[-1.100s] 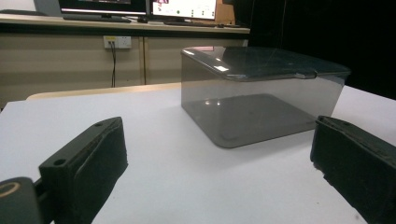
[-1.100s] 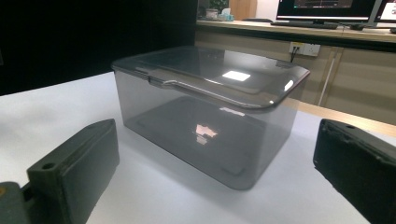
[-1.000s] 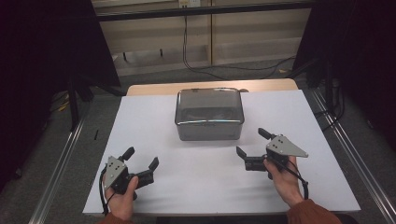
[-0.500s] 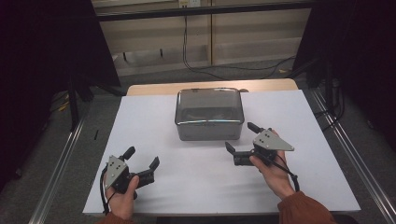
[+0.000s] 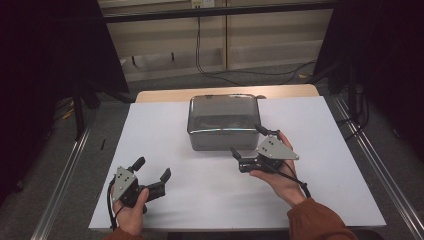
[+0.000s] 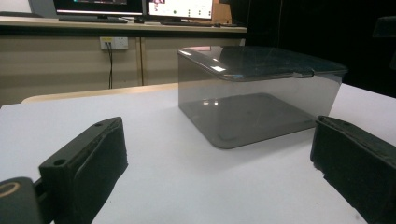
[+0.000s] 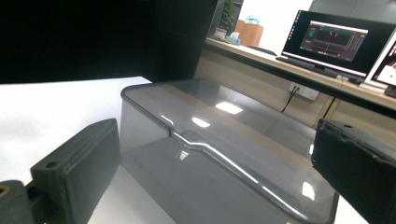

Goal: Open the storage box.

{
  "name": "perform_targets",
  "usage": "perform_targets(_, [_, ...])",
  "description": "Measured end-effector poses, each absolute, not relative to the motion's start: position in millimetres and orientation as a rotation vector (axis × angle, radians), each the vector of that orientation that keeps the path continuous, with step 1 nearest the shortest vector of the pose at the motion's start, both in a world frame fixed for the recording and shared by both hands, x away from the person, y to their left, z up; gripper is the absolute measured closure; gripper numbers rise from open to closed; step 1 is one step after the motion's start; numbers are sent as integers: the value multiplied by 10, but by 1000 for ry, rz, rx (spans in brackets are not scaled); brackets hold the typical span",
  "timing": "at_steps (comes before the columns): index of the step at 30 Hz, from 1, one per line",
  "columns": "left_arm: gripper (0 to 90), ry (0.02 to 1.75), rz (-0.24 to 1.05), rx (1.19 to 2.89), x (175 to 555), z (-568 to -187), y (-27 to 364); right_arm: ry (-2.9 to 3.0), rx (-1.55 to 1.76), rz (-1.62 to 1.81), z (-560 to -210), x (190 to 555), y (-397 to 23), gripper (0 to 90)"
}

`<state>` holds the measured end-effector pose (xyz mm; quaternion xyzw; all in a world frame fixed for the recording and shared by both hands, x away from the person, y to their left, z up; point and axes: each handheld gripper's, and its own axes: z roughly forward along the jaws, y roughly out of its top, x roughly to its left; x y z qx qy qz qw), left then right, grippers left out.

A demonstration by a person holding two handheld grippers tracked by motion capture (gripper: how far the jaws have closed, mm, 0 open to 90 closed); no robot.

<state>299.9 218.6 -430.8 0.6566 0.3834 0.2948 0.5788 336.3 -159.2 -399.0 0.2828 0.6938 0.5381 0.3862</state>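
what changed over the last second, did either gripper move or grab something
The right gripper moved forward and left, up to the near right corner of the lidded clear box, fingers open, gripping nothing. The left gripper stayed near the table's front edge, open. The box hasn't moved.

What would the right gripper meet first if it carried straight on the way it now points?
Most likely the lidded clear plastic box. The right gripper, jaws open, points at the box's near corner, with the lid's lip just ahead; nothing lies between them, though the exact gap is unclear.
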Motion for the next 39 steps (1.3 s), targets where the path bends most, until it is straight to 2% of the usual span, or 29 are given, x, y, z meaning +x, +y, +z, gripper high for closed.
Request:
perform_targets(13, [36, 892, 688, 1537, 2997, -4307, 2178, 1777, 513, 1142, -3989, 3463, -1389, 46])
perform_targets(25, [36, 890, 693, 1544, 3000, -4308, 2179, 1819, 236, 850, -4055, 3523, -1232, 175])
perform_targets(31, [35, 891, 690, 1545, 3002, -4311, 2176, 1789, 147, 742, -4077, 3540, -1187, 196])
perform_targets(39, [32, 915, 700, 1533, 3011, -4316, 2196, 1774, 21, 599, -4128, 3556, -1117, 275])
